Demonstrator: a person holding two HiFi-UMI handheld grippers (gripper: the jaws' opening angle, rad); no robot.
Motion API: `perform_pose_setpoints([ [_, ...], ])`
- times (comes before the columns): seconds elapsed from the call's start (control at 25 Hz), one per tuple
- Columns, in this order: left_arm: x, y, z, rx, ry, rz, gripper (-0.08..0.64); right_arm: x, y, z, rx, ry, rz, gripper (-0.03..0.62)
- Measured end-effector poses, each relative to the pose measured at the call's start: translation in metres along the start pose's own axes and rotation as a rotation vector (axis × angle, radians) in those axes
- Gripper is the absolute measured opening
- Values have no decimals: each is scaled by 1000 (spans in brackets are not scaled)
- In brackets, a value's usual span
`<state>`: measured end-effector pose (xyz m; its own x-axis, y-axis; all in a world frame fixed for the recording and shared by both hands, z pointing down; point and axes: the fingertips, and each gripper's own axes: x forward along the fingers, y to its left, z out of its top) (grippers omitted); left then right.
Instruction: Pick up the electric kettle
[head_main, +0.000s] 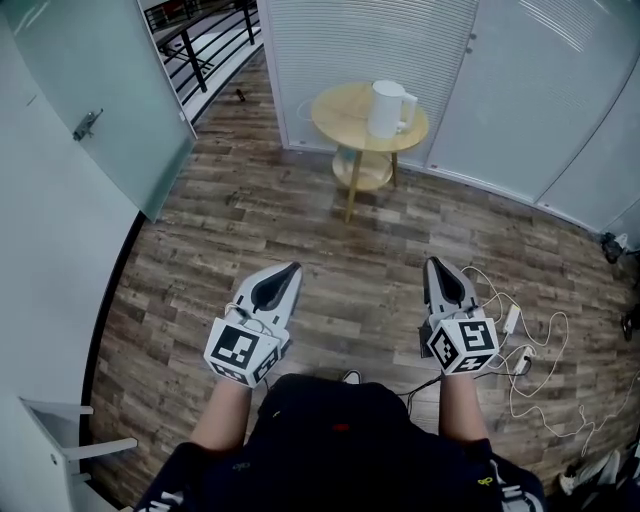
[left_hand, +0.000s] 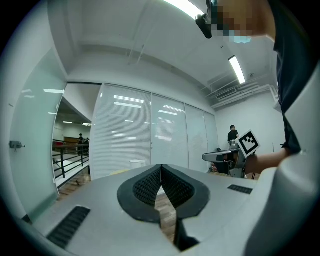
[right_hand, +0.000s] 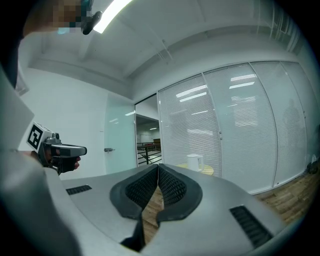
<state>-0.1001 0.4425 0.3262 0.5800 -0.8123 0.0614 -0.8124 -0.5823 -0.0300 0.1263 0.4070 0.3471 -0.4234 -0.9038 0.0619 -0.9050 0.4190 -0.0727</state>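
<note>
The white electric kettle (head_main: 388, 108) stands upright on a small round wooden table (head_main: 340, 115) by the blind-covered glass wall, well ahead of me. It shows small and far off in the left gripper view (left_hand: 136, 163) and in the right gripper view (right_hand: 194, 162). My left gripper (head_main: 293, 268) is held level over the wood floor, its jaws (left_hand: 161, 166) shut with nothing between them. My right gripper (head_main: 434, 264) is beside it, also level, shut and empty (right_hand: 158, 166). Both point toward the table and are far short of it.
A frosted glass door (head_main: 90, 110) stands open at the left, with a black railing (head_main: 205, 40) beyond it. White cables and a power strip (head_main: 520, 350) lie on the floor at the right. The table has a lower shelf (head_main: 362, 170). A person (left_hand: 233, 134) stands far off.
</note>
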Motion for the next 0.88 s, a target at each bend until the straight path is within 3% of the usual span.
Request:
perform_pose_setpoints([
  [0.44, 41, -30, -17, 3, 52, 15, 23, -6, -50, -29, 32, 28, 22, 26],
  [0.88, 108, -1, -24, -18, 35, -47, 23, 34, -83, -24, 33, 37, -24, 26],
])
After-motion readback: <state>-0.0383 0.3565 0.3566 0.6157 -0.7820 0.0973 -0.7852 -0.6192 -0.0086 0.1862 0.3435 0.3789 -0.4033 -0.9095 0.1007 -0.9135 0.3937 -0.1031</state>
